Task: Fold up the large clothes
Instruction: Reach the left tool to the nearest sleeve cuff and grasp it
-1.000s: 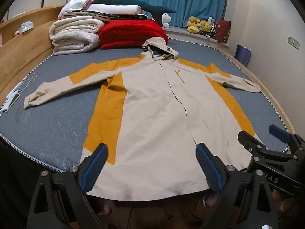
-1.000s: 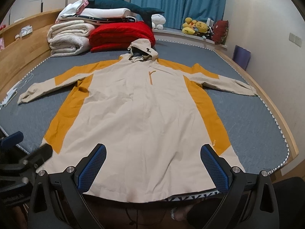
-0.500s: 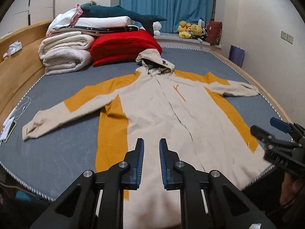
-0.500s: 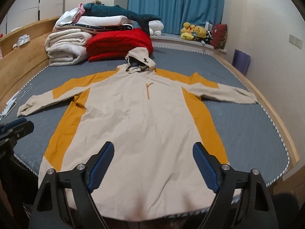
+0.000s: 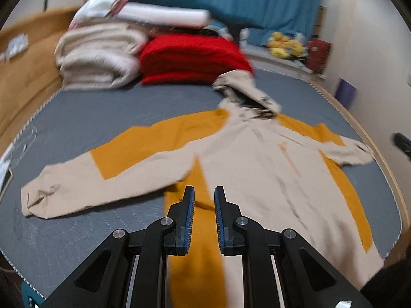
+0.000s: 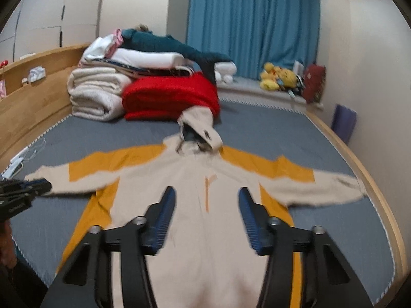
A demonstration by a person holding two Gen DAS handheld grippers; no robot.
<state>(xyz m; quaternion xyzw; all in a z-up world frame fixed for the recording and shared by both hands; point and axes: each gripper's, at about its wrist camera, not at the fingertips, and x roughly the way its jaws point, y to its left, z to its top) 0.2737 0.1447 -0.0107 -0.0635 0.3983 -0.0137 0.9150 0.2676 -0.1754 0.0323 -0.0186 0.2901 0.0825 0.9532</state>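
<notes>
A large beige and mustard hooded jacket (image 5: 257, 166) (image 6: 205, 231) lies flat, front up, on the grey mattress (image 5: 90, 118), with both sleeves spread and the hood (image 6: 200, 125) toward the blankets. My left gripper (image 5: 204, 192) hovers above the jacket's left armpit area. Its pads are nearly together, a narrow slit between them and nothing in it. It also shows at the left edge of the right wrist view as the left gripper (image 6: 23, 190). My right gripper (image 6: 206, 192) hovers over the chest; its jaws are closing, with nothing between them. Both views are motion-blurred.
Folded cream blankets (image 5: 97, 59) and a red quilt (image 5: 190, 56) are stacked at the bed's far end. A wooden bed frame (image 5: 23, 82) runs along the left, with a cable and a phone (image 5: 6, 177) beside it. Plush toys (image 6: 277, 77) and a blue curtain (image 6: 251, 20) stand at the back, a wall at the right.
Both grippers have moved forward from the hem over the jacket's body. The left jaws went from wide to nearly together; the right jaws have narrowed.
</notes>
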